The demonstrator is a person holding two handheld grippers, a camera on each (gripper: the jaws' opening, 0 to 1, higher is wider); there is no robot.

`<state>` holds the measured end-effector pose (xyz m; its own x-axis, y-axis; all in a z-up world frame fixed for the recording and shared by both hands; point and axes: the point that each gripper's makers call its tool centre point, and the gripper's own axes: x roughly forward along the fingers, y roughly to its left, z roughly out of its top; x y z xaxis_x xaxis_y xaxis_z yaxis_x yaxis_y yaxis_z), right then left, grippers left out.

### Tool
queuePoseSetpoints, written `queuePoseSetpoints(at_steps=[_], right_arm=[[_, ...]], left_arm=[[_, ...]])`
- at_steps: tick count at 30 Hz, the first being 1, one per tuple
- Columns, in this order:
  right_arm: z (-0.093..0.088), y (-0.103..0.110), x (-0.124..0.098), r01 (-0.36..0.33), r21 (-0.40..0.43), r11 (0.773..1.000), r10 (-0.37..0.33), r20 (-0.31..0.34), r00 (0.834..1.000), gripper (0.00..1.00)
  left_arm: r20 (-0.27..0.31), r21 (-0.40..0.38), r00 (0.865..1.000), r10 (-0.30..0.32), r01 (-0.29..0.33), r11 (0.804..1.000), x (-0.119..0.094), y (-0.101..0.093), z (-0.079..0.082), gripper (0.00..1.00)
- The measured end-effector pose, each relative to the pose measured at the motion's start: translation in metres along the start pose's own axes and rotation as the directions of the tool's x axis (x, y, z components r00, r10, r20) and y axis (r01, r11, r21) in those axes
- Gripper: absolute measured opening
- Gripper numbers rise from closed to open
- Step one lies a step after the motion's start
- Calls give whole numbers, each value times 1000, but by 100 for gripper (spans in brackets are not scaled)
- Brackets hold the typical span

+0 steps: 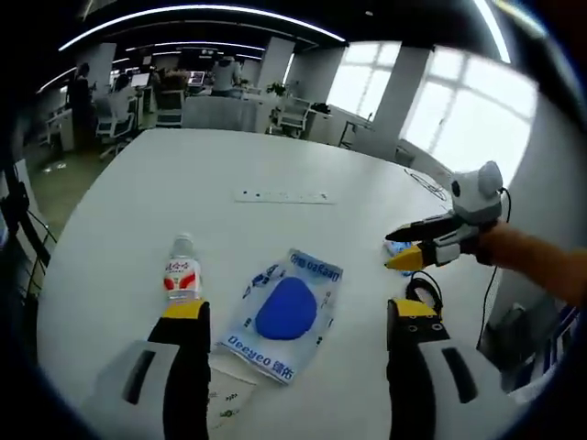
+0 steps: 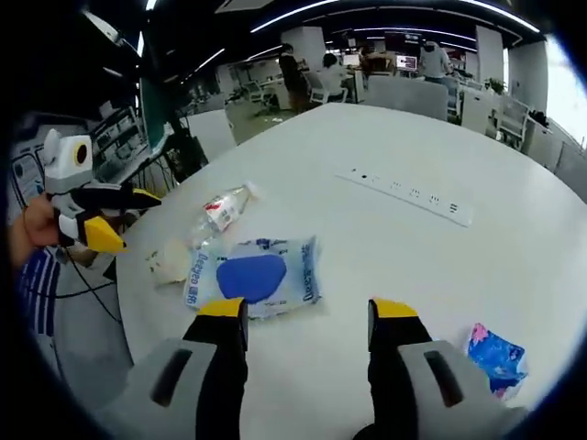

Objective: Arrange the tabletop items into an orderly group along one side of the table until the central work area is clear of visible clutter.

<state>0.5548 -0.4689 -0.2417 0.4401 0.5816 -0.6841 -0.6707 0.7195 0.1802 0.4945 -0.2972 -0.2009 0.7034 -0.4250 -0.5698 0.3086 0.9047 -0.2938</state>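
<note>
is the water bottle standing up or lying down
Lying down: the water bottle rests on its side on the table, cap pointing away from the blue packet.

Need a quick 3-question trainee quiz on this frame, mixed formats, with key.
1. True or false: the water bottle lies on its side on the table, next to the blue-printed packet.
2. Which item lies nearest the right hand-held gripper in the right gripper view? A) water bottle B) blue-printed packet C) power strip
3. Fill in: the small floral packet sits apart from the other items, on the side of the ____ hand-held gripper.

Key: 1 true; 2 B; 3 right. The left hand-held gripper and the right one both have their jaws apart, holding nothing.
</note>
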Motion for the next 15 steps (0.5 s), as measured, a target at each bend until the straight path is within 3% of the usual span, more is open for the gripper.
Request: queuePoseSetpoints(at_steps=[15], right_arm=[[-7, -4, 53, -56, -12, 998, 55, -79, 995, 45]], left_arm=[[-16, -13, 1000, 5, -5, 1000, 6, 10, -5, 79]])
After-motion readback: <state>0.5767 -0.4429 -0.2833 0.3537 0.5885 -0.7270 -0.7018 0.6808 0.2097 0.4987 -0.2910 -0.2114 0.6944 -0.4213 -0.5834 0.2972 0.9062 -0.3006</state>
